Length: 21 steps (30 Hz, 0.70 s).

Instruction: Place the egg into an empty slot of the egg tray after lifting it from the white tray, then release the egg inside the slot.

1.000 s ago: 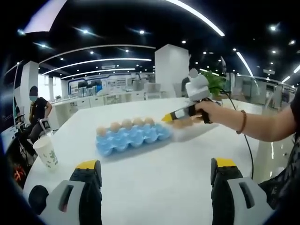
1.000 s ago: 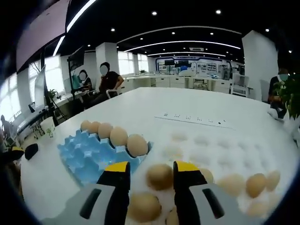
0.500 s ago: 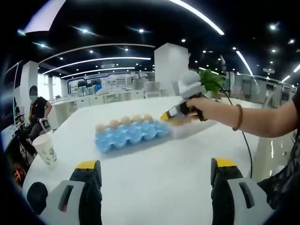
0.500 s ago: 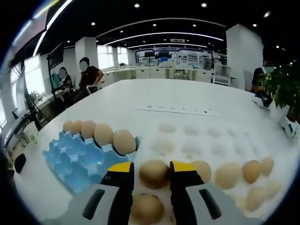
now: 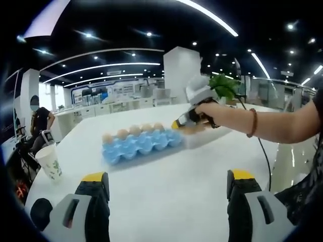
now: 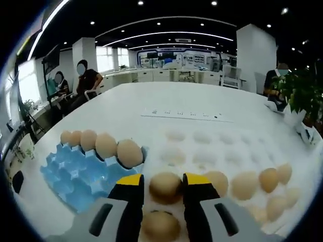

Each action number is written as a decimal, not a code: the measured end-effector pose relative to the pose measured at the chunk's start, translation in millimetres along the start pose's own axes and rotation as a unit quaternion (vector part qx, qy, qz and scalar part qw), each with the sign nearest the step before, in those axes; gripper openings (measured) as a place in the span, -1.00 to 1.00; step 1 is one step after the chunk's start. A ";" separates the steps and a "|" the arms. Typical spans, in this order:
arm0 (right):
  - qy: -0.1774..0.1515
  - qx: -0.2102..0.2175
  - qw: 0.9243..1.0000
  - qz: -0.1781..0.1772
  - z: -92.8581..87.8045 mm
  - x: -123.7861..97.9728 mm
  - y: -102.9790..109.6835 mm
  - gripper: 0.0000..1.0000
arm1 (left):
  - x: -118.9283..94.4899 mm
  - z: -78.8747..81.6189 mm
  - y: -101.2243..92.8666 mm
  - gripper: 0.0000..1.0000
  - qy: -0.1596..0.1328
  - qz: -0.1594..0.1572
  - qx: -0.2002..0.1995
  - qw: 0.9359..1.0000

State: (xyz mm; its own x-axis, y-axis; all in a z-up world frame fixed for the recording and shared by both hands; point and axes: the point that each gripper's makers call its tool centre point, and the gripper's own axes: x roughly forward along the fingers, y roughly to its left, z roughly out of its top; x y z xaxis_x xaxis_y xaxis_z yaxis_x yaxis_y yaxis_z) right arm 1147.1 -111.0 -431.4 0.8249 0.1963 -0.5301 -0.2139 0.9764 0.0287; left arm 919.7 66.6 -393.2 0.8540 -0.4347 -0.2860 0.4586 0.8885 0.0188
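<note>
Left gripper (image 5: 166,189) waits wide open, well short of the blue egg tray (image 6: 81,174). Right of that tray, the right gripper (image 6: 164,189) has clenched on an egg (image 6: 165,186) and begun lifting it off the white tray (image 6: 212,151); the slot is next

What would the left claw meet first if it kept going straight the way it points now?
Bare white table lies between its open jaws; farther on, slightly left of centre, sits the blue egg tray, probably the first thing met, though depth is unclear.
</note>
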 end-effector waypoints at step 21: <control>-0.019 -0.003 1.000 0.002 3.2 5.4 -1.2 -0.47 | 5.6 -9.6 4.4 0.98 -0.002 -0.007 -0.008 1.000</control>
State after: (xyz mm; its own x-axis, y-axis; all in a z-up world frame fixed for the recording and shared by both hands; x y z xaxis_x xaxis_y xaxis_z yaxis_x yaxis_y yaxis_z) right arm 1153.4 -110.9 -431.6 0.8431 0.2026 -0.4982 -0.2197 0.9753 0.0247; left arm 924.2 69.6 -403.9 0.8478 -0.4483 -0.2832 0.4675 0.8840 -0.0001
